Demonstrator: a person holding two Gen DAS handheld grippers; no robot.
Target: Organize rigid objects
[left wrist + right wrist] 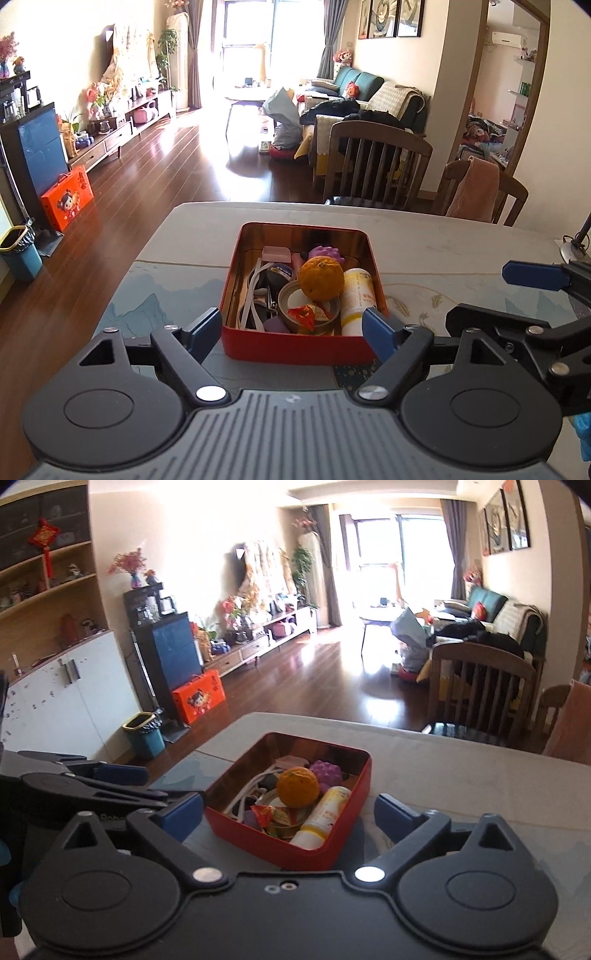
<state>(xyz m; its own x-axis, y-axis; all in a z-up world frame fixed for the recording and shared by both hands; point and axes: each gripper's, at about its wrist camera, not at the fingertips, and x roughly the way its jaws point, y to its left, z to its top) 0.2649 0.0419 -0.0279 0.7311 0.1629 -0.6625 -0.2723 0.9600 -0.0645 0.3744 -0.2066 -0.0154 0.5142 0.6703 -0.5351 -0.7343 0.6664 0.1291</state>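
A red tin box sits on the table, filled with an orange, a white bottle, a purple knobbly toy, a round tin with a red packet and white straps. My left gripper hangs open just before the box's near wall, its blue fingertips flanking the near corners without pressing. In the right wrist view the same box lies ahead of my open right gripper. Nothing is held in either.
The table has a pale top with a patterned mat. One right finger shows at the left view's right edge. Wooden chairs stand behind the table's far edge. A bin and an orange box stand on the floor at the left.
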